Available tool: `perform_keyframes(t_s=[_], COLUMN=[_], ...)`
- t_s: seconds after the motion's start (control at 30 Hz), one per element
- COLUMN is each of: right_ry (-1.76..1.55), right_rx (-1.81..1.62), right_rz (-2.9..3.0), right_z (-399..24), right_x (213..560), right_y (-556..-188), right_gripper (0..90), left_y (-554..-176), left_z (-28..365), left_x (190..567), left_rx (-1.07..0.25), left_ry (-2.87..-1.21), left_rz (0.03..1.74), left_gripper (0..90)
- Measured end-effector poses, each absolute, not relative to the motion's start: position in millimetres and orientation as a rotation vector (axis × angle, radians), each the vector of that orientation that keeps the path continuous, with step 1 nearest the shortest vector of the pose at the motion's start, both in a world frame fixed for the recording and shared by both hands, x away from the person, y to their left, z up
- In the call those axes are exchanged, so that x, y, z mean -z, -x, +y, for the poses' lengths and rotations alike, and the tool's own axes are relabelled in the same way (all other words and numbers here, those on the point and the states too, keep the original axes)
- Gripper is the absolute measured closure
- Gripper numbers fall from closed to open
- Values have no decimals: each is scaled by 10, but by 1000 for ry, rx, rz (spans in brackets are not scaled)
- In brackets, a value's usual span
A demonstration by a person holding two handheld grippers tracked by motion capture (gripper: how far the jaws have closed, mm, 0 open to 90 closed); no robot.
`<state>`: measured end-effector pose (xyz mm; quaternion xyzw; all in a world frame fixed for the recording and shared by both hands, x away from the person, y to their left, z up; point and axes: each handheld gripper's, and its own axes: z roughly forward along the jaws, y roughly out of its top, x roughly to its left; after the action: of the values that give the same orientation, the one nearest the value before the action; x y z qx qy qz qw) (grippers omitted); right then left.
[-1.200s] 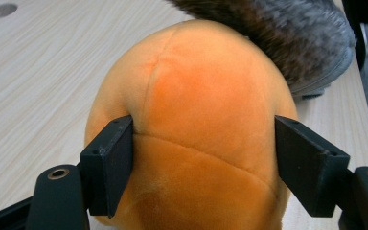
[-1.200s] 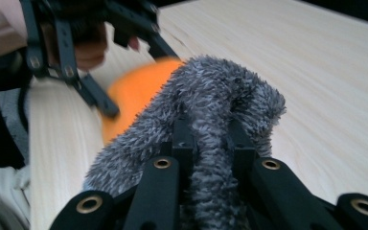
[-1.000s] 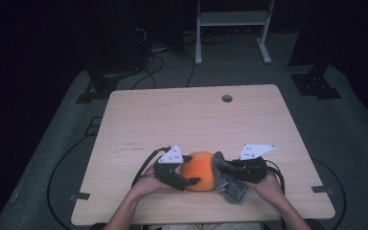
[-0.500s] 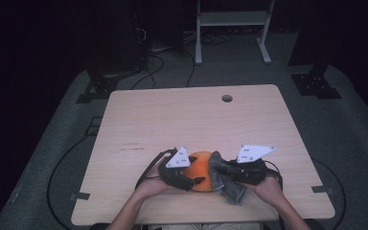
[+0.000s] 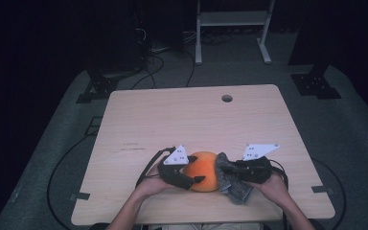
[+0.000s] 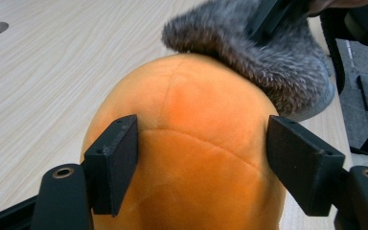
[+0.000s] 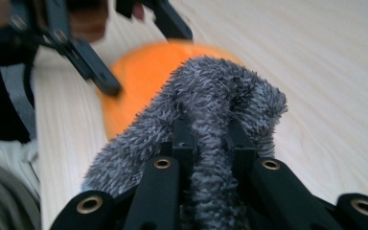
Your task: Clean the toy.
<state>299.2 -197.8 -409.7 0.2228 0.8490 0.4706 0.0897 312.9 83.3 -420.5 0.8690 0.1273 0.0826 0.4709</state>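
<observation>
An orange plush ball lies near the table's front edge. My left gripper comes at it from the left; its jaws have just been closing and now press the ball's two sides, seen up close in the left gripper view on the orange plush ball. A grey furry cloth lies against the ball's right side. My right gripper is shut on a fold of this grey furry cloth, its jaws buried in the fur. Part of the cloth drapes over the ball's far top.
The wooden table has a round hole near its far edge. Cables trail from both grippers over the front edge. On the dark floor behind stand a metal frame and black stand bases.
My left gripper has shifted slightly right onto the ball and its jaws have narrowed around it. The right gripper and the grey cloth have stayed in place.
</observation>
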Motion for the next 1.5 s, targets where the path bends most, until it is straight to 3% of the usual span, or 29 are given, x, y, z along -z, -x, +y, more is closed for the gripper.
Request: perform_keyframes(t_s=[0.13, 0.27, 0.4, 0.6, 0.83, 0.93, 1.0, 1.13, 1.23, 1.27, 1.33, 1.5], right_ry=[-568, -582, -626, -662, -560, -560, -577, -603, -610, -616, -627, -591], right_rx=[-1383, -1380, -1369, -1354, -1429, -1393, -1405, -1406, -1392, -1393, -1353, -1396], right_rz=[2520, 2527, 2526, 2518, 2490, 2522, 2531, 2521, 2527, 2529, 2538, 2516], right_z=[-1777, -1784, -1911, -2034, -1879, -1799, -1822, -1893, -1914, -1925, -1958, -1958], right_x=[4017, 4063, 4113, 4024, 3829, 3928, 3971, 4010, 4030, 4038, 4006, 3884], right_y=[-2944, -2967, -2990, -2976, -2866, -2900, -2921, -2937, -2951, -2958, -2962, -2885], right_gripper=[785, 787, 787, 786, 785, 787, 787, 788, 787, 787, 786, 786], left_y=[-3102, -3148, -3226, -3203, -3066, -3045, -3083, -3160, -3157, -3149, -3133, -3110], left_z=[812, 875, 918, 924, 760, 734, 766, 800, 808, 809, 808, 806], left_x=[4173, 4144, 4196, 4187, 4063, 4073, 4090, 4147, 4155, 4153, 4141, 4109], left_rx=[-206, -169, -119, -175, -232, -248, -206, -139, -144, -157, -185, -219], left_ry=[-2137, -2102, -2156, -2136, -2129, -2147, -2133, -2158, -2156, -2152, -2143, -2118], left_rz=[286, 326, 375, 391, 306, 291, 315, 375, 373, 366, 348, 326], left_gripper=[252, 121, 96, 332, 373, 329, 188, 103, 233, 233, 343, 400])
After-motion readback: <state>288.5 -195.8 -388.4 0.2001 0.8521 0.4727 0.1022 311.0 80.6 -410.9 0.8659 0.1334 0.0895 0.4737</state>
